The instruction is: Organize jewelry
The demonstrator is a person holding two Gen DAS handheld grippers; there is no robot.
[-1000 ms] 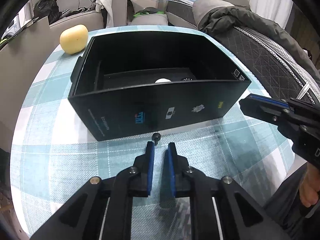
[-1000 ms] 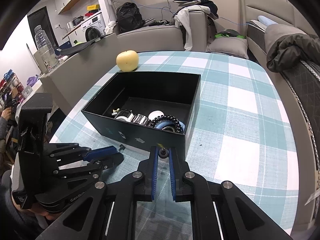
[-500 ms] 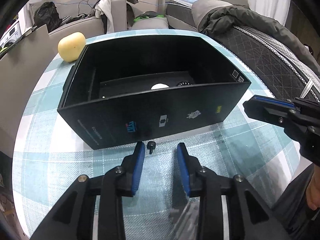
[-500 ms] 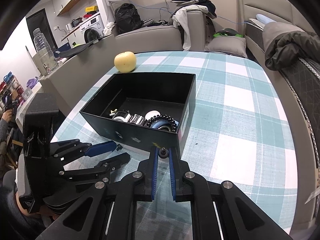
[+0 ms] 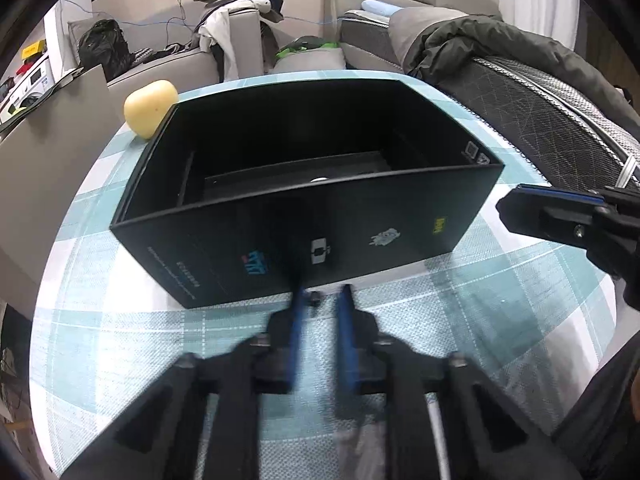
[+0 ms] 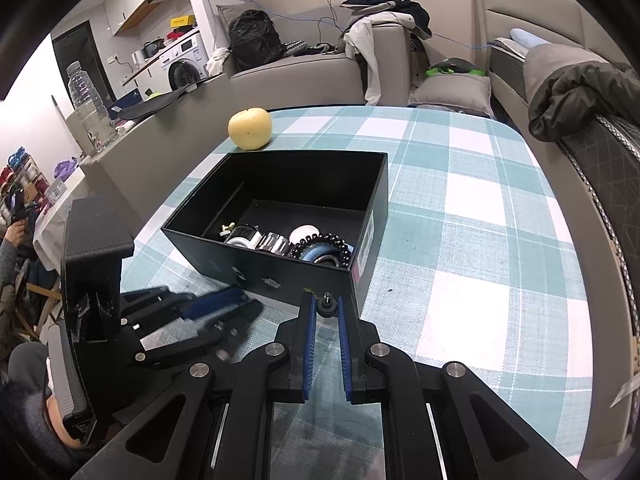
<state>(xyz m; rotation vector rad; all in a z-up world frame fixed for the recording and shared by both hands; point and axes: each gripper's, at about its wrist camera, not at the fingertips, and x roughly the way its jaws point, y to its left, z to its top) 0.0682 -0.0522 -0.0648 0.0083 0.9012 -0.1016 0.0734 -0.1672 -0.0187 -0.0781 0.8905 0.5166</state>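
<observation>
A black box stands on the checked tablecloth and holds a watch, a black bead bracelet and a blue ring. The box also shows in the left wrist view. My right gripper is shut on a small black ear stud, held just in front of the box's near corner. My left gripper is open, blurred by motion, with its fingers around a second small black stud that lies on the cloth against the box's front wall.
A yellow pear sits behind the box; it also shows in the left wrist view. A tiny dark speck lies on the cloth right of the box. Sofas with clothes ring the table.
My left gripper opened, then moved forward so its fingers flank the stud on the cloth, and has narrowed a little. My right gripper keeps its stud and has barely moved.
</observation>
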